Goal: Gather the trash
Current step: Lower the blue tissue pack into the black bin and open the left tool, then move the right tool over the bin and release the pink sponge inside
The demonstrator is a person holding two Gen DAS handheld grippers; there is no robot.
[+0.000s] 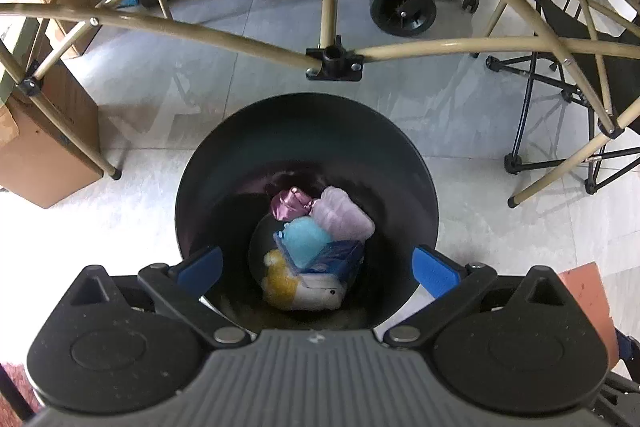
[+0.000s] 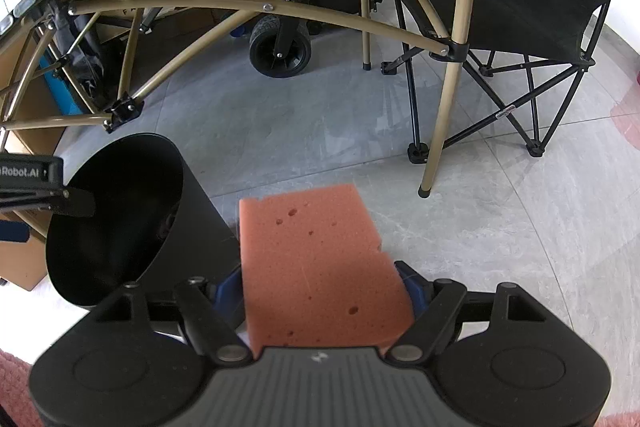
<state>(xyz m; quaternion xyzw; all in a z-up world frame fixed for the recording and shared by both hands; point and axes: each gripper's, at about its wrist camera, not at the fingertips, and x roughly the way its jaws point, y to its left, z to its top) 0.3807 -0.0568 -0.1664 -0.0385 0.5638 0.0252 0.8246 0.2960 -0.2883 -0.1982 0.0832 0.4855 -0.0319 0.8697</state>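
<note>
In the left wrist view a black bin (image 1: 224, 163) stands on the floor right below my left gripper (image 1: 318, 265). Its blue pads are spread wide with nothing between them. At the bottom of the bin lies trash: a pink wrapper (image 1: 290, 207), a pale pink bag (image 1: 344, 217), a light blue piece (image 1: 306, 241) on a blue carton (image 1: 340, 261), and a yellow-and-white item (image 1: 298, 289). In the right wrist view my right gripper (image 2: 324, 289) is shut on an orange sponge (image 2: 316, 263), which sticks out forward. The bin (image 2: 116, 211) sits to its left, with the left gripper (image 2: 44, 189) over the rim.
A tan folding-table frame (image 1: 328, 7) arches over the tiled floor behind the bin. A cardboard box (image 1: 44, 147) stands at left, a black wheel (image 1: 402, 3) at the back and a black folding chair (image 2: 532, 27) at right. The sponge's corner (image 1: 586, 293) shows at the left view's right edge.
</note>
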